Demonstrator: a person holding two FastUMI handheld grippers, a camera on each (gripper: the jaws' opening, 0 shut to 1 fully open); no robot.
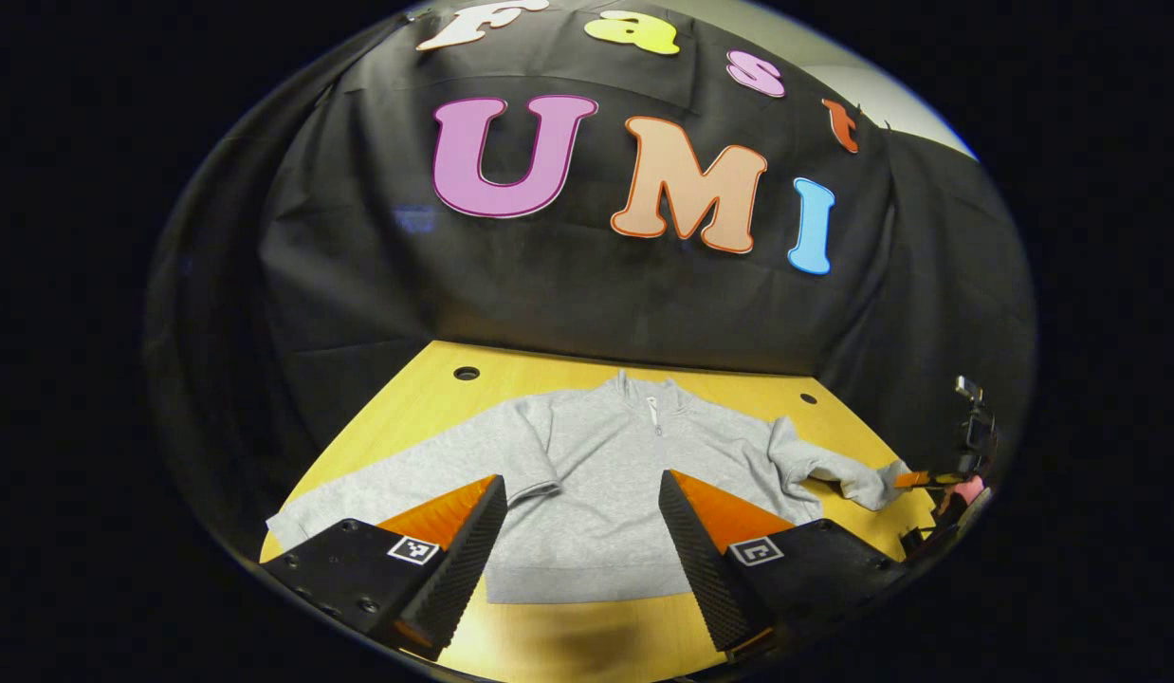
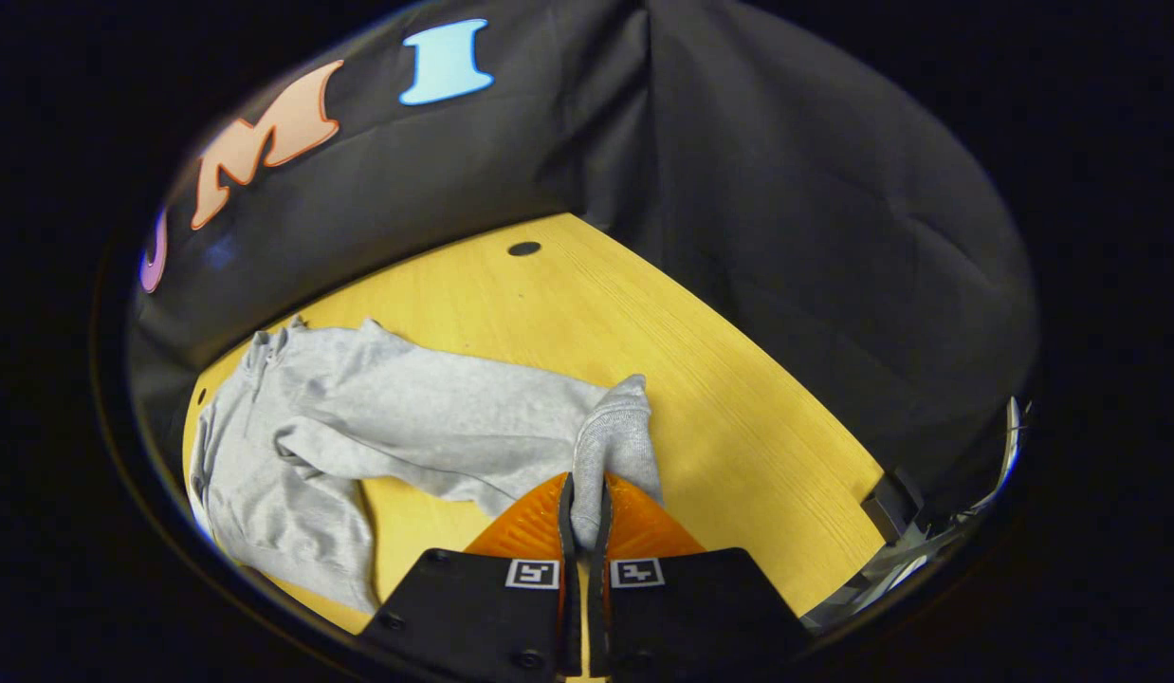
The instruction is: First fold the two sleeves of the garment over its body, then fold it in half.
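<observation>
A grey sweatshirt with a short zip collar lies flat on the wooden table, collar toward the booth wall. My left gripper hovers open above the lower body of the sweatshirt, nothing between its fingers. One sleeve stretches out flat to the left. The other sleeve runs right to the other gripper. In the right gripper view my right gripper is shut on that sleeve's cuff, which bunches up above the fingers; the sleeve trails back to the sweatshirt body.
Round holes sit in the tabletop near the wall. Bare wood spreads right of the cuff to the table edge. A dark bracket stands at the table's right edge.
</observation>
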